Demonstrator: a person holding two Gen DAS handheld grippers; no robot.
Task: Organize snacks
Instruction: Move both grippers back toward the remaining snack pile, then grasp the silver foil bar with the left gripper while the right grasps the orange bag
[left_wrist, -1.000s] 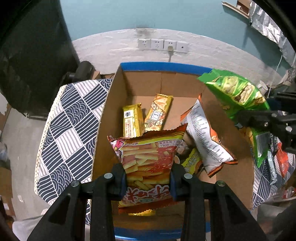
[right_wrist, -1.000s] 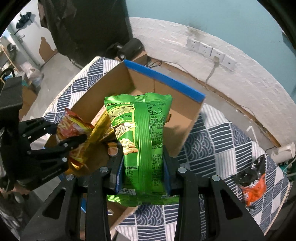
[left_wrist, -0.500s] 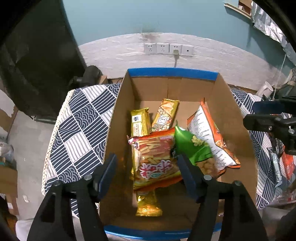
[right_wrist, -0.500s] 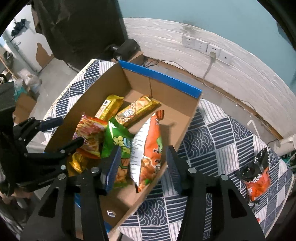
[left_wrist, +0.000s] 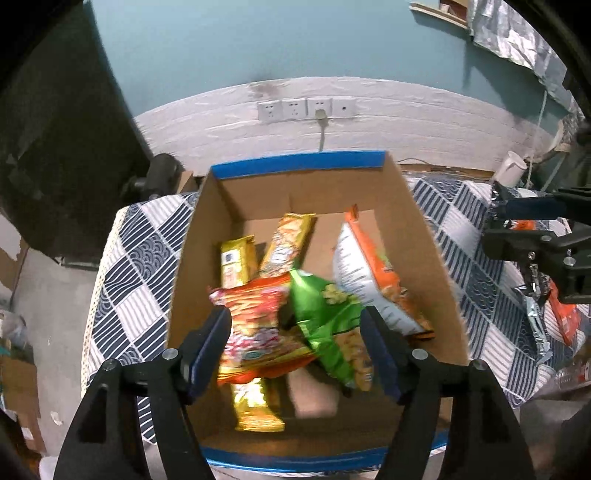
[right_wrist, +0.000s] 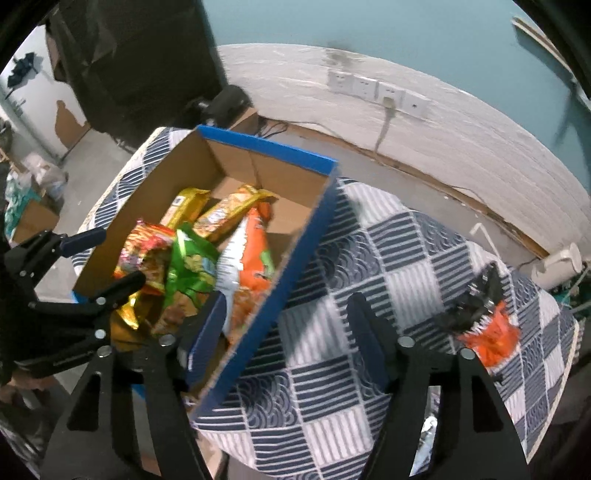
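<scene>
Both my grippers, left (left_wrist: 295, 350) and right (right_wrist: 286, 332), have jaws apart, empty. Cardboard box (left_wrist: 424, 251) holds red (left_wrist: 255, 317), green (left_wrist: 321, 314) and orange-white (left_wrist: 373, 273) snack bags plus gold bars. An orange packet (right_wrist: 491, 336) lies on the tabletop (right_wrist: 351, 369), unsorted; I judge most done.

A row of white wall sockets (left_wrist: 306, 108) sits on the whitewashed wall band; below them a blue-and-white patterned tablecloth (right_wrist: 388, 295) spreads, a white cup (left_wrist: 511, 173) to their lower right.
</scene>
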